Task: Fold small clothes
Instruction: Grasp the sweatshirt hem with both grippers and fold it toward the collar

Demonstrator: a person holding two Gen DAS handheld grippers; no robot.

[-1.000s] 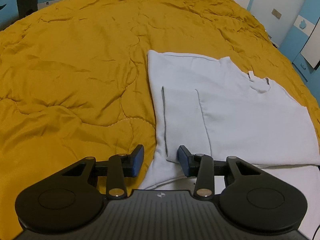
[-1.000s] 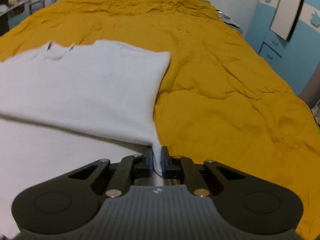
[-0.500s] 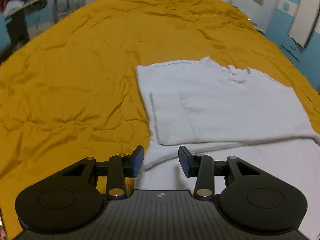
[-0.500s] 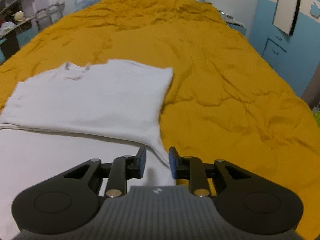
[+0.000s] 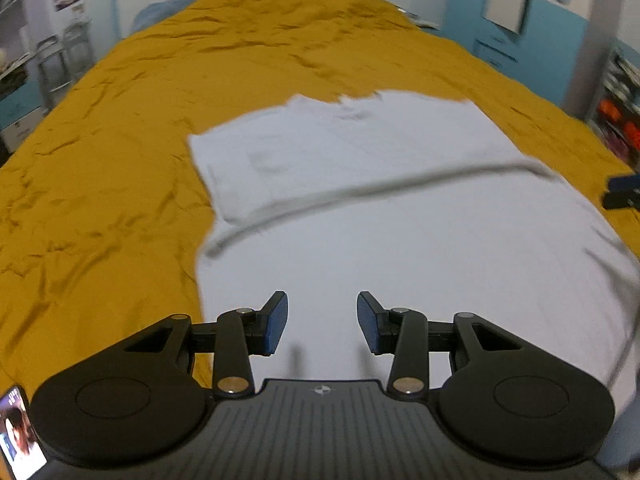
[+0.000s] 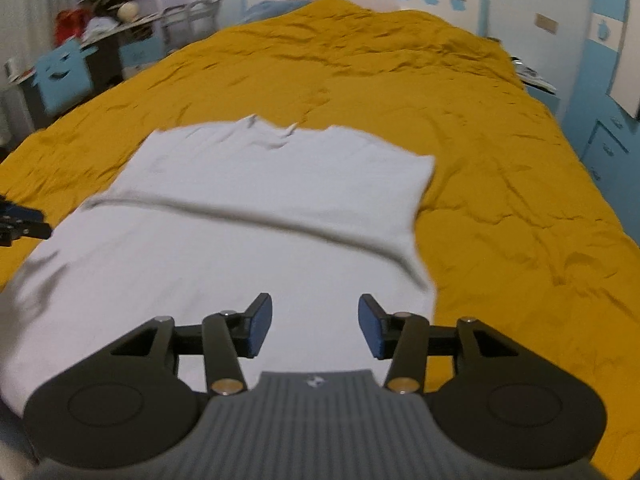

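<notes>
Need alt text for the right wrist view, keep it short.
A white shirt lies on a mustard bedspread, its near part folded up over the rest, collar at the far edge. The open, empty right claw hovers over its near edge. Blue bedroom furniture stands blurred behind.

Dim indoor light, both views. Motion blur smears the white shirt (image 5: 400,208); fisheye bends edges; dark vignetted corners.

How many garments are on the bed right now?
1: a white shirt lying on the yellow bedspread, its near part folded over the far part. Anything underneath is hidden.
</notes>
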